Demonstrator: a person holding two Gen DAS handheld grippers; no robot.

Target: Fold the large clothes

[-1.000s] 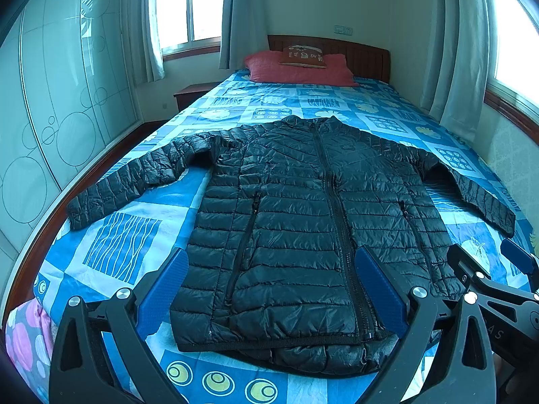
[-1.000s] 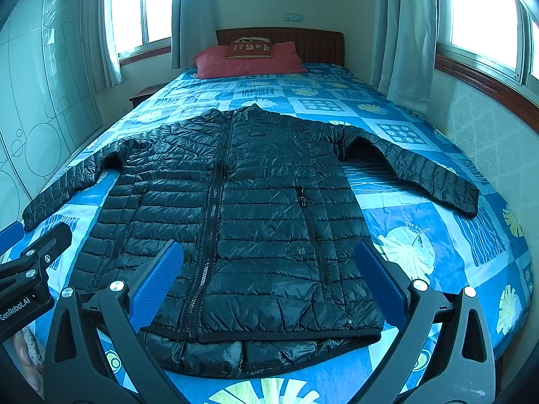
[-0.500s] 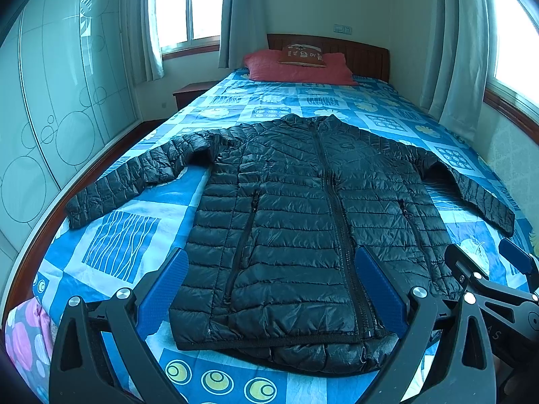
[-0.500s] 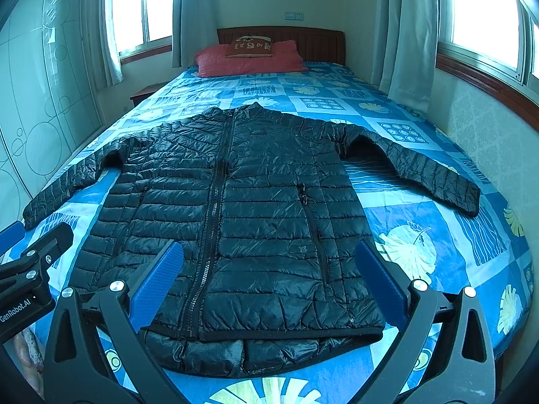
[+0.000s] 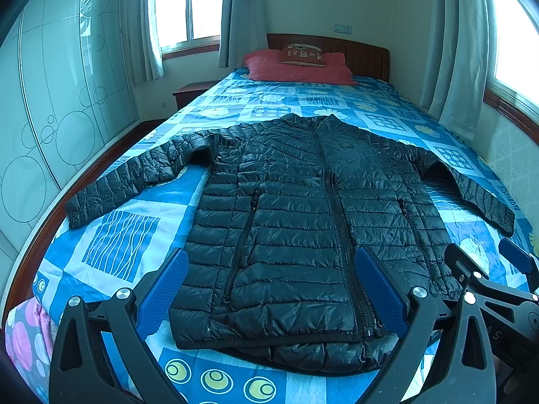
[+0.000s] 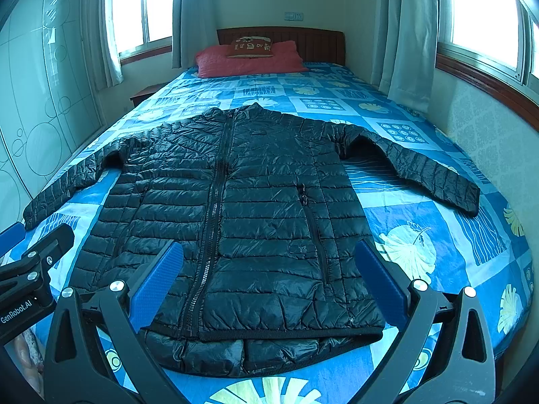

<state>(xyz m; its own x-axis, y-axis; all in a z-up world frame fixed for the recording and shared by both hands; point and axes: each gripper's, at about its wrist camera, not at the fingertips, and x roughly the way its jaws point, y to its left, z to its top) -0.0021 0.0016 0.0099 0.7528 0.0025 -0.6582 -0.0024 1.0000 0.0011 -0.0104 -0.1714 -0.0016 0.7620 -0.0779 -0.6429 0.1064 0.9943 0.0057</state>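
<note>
A black quilted puffer jacket (image 5: 303, 222) (image 6: 242, 222) lies flat and zipped on the bed, front up, collar toward the headboard, both sleeves spread outward. Its hem is nearest me at the foot of the bed. My left gripper (image 5: 269, 269) hovers above the hem, open, with nothing between its blue pads. My right gripper (image 6: 267, 262) hangs open over the hem too, holding nothing. In the left wrist view the right gripper (image 5: 488, 269) shows at the right edge; in the right wrist view the left gripper (image 6: 30, 249) shows at the left edge.
The bed's blue patterned cover (image 5: 121, 245) (image 6: 421, 235) surrounds the jacket. Red pillows (image 5: 296, 67) (image 6: 246, 57) lie by the wooden headboard. A glass-fronted wardrobe (image 5: 50, 107) stands left, a nightstand (image 5: 192, 92) beside it, curtained windows and a wall (image 6: 478, 124) right.
Both views have barely shifted; the jacket lies as before and both grippers stay open.
</note>
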